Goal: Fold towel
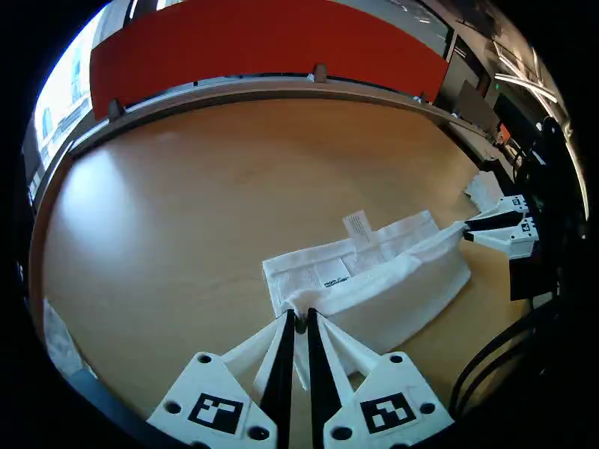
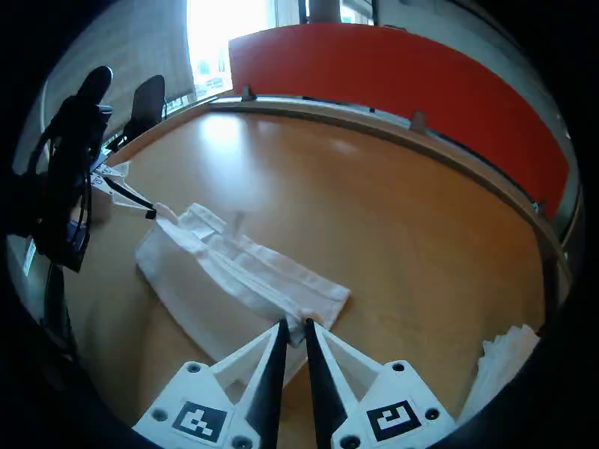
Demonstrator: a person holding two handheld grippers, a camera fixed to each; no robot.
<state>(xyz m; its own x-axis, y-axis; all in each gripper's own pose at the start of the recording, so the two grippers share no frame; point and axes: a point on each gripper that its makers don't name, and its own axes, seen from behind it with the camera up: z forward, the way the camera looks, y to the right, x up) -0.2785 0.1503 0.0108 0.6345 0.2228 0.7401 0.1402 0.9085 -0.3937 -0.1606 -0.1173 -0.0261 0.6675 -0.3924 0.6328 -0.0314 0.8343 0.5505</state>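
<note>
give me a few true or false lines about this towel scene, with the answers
1. The towel is white. True.
2. The left gripper is open and clear of the towel. False: it is shut on the towel's edge.
3. The right gripper is shut on the towel. True.
4. The table is glass. False: it is wood.
5. The panel behind the table is blue. False: it is red.

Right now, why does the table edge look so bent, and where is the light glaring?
Left gripper view: the fisheye lens bows the table edge and red partition; a pale sheen whitens the wood at left; the towel is sharp. Right gripper view: the window is blown out white, its glare spilling onto the far tabletop.
</note>
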